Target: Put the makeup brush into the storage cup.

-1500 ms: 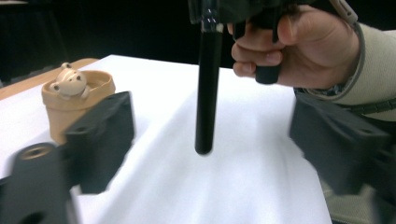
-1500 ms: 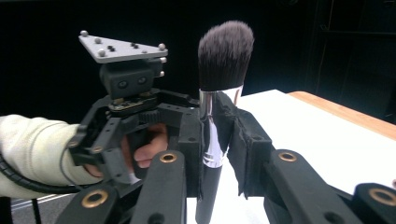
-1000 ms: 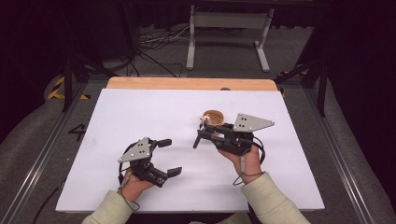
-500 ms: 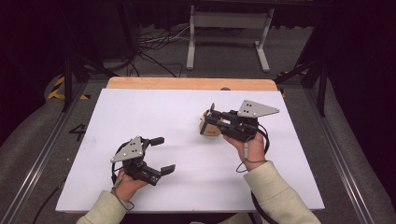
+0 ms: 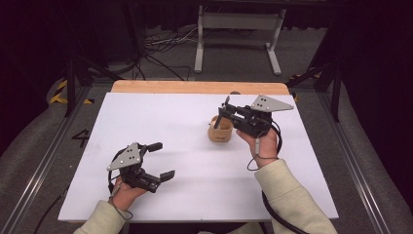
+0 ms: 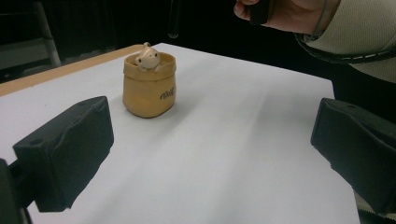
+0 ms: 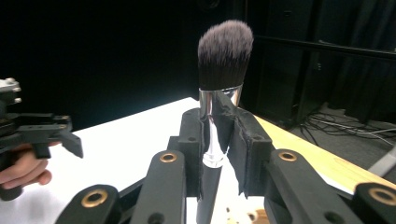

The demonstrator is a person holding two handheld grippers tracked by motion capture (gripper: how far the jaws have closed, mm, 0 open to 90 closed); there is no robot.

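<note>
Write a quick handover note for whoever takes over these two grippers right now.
Right gripper: shut on the makeup brush, bristles up, held above the small tan pot at the table's far middle.
Left gripper: open, holding nothing, low over the white table at the near left.
Pot: upright, a small figure peeking from its mouth.
Done: brush is gripped and lifted.
Left: probably set the brush into the pot; it is not in yet. The left gripper could steady the pot.
</note>
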